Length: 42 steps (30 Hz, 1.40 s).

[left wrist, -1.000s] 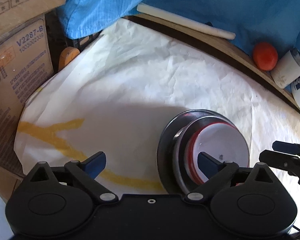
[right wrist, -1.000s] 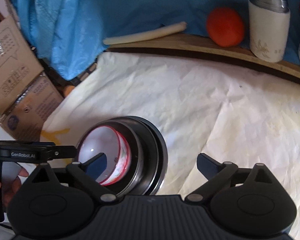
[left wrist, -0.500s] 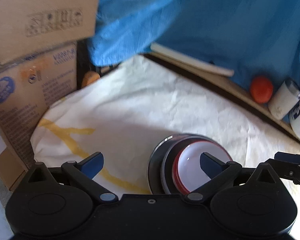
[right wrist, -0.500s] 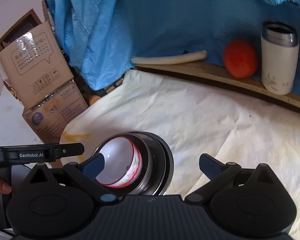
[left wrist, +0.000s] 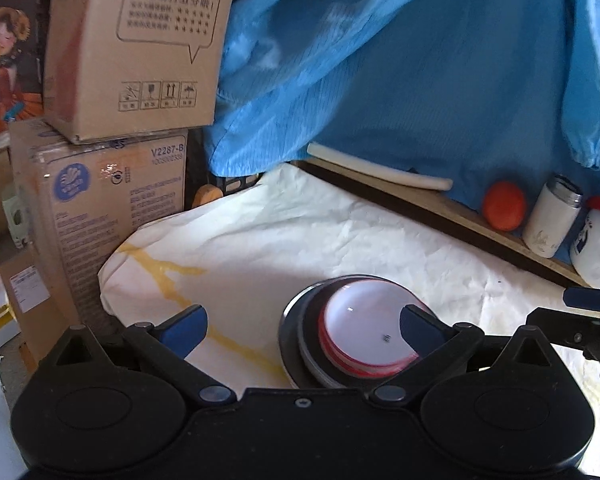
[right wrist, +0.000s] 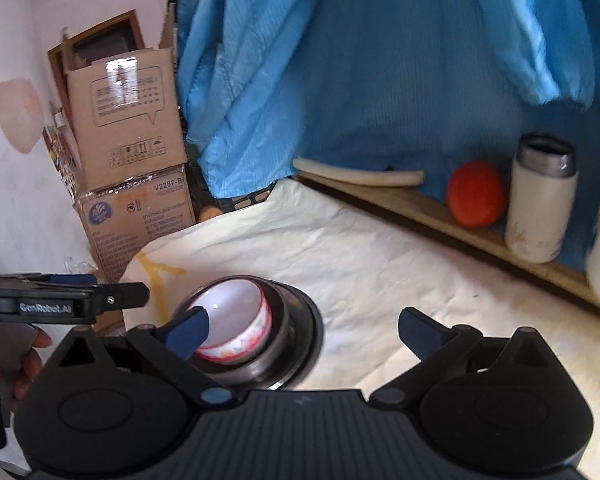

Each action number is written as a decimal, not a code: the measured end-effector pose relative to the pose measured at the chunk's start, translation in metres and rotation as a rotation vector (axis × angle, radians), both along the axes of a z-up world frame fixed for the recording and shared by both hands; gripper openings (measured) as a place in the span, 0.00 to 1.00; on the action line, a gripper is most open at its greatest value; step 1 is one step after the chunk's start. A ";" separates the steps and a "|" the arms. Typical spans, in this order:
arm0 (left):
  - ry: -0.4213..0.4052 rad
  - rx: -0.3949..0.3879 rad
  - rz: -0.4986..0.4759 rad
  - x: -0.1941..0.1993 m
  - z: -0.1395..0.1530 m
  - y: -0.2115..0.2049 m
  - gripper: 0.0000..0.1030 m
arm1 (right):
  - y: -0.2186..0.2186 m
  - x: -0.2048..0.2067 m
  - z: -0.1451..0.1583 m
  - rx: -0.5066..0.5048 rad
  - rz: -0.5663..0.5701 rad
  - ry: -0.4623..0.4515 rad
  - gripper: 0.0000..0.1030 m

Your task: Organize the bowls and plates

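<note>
We had both tools held up off the table with nothing in them: our left gripper (left wrist: 302, 326) had its jaws wide apart with the red-rimmed bowl (left wrist: 366, 330) just under its right fingertip, and our right gripper (right wrist: 302, 330) was spread too, the same stack sitting under its left fingertip. That bowl sat nested in a steel bowl (right wrist: 278, 334) on a dark plate (right wrist: 310, 334) on the white sheet (left wrist: 300, 232), so to us the stacking looked pretty much done, and the next move was probably just backing off or checking for strays. Honestly we couldn't tell how many pieces were in that pile, since our gripper bodies cut off its near edge.
</note>
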<state>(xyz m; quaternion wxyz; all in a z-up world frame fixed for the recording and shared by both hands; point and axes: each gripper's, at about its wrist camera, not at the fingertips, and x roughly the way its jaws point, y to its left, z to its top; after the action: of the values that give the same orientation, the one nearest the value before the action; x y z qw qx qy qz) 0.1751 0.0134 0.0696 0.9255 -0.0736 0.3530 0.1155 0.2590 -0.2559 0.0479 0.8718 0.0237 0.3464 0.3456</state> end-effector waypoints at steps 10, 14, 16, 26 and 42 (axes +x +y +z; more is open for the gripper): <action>-0.017 0.045 -0.020 -0.041 0.005 -0.047 0.99 | -0.046 -0.034 0.003 0.001 -0.032 -0.023 1.00; -0.018 0.051 -0.039 -0.051 0.007 -0.052 0.99 | -0.053 -0.046 0.006 0.004 -0.051 -0.027 1.00; -0.021 0.053 -0.048 -0.054 0.008 -0.052 0.99 | -0.055 -0.052 0.007 0.002 -0.063 -0.025 1.00; -0.039 0.041 -0.172 -0.072 0.009 -0.037 0.99 | -0.046 -0.098 0.012 -0.034 -0.191 -0.022 1.00; -0.023 0.013 -0.304 -0.111 0.004 0.020 0.99 | -0.001 -0.171 0.014 -0.048 -0.358 0.016 1.00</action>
<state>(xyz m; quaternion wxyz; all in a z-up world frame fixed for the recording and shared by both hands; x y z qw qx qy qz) 0.0643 0.0331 0.0732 0.9369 -0.0149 0.3485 -0.0246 0.0875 -0.2571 0.0621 0.9170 0.0671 0.3516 0.1762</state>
